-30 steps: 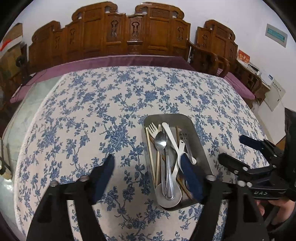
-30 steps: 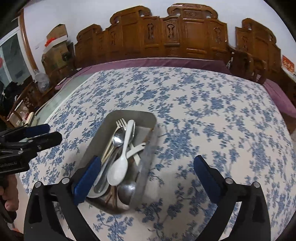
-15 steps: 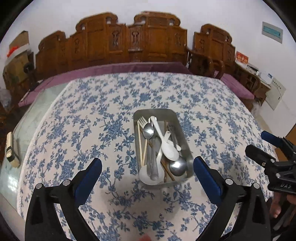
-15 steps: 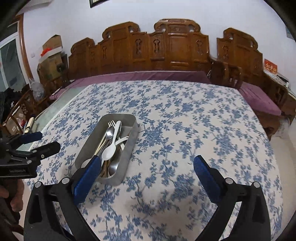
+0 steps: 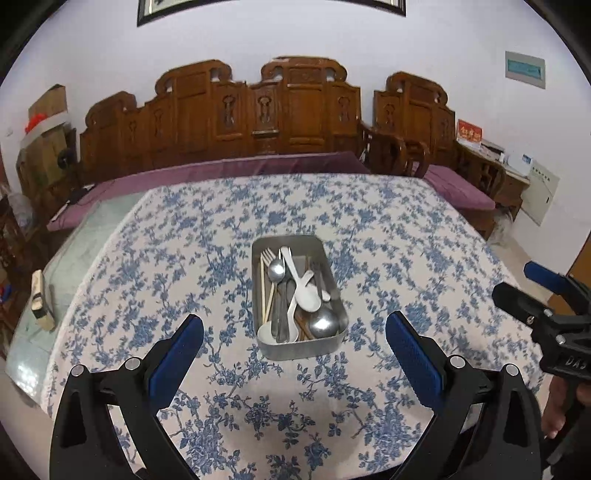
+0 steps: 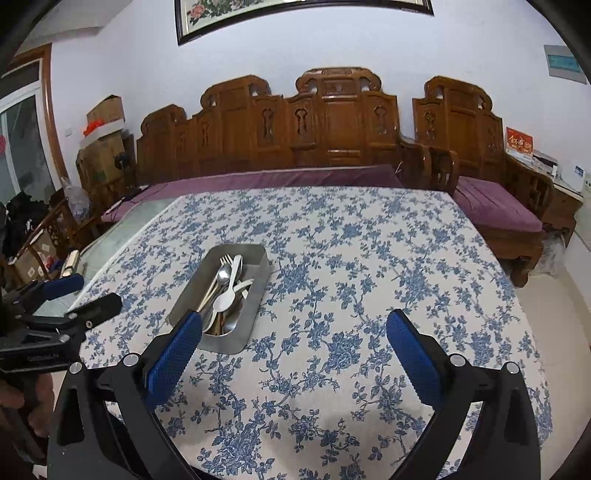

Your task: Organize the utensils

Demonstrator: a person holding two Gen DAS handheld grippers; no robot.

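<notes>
Table (image 5: 388,229) covered by white cloth with blue flower print, fills middle of both views; bare glassy strip of tabletop shows at left edge of the cloth. Metal tray (image 5: 334,339) sits on the cloth at centre of left wrist frame, left of centre in right wrist frame (image 6: 255,291). Utensils all inside it: white plastic spoon (image 5: 308,295), metal spoons, fork (image 5: 266,255), chopsticks (image 5: 266,291) along the tray's left side (pile overlaps, exact count unclear).

Left gripper (image 5: 294,332) at bottom of its frame, blue pads wide apart, nothing between them, clear of the tray. Right gripper (image 6: 294,328) same: jaws spread wide, empty; its left pad overlaps the tray's near corner in the picture only.

Room: carved dark wooden bench (image 6: 332,122) with purple cushions across the upper middle, white wall behind, framed picture (image 6: 295,11) at top edge, cardboard boxes (image 6: 103,122) upper left, small side desk far right.
</notes>
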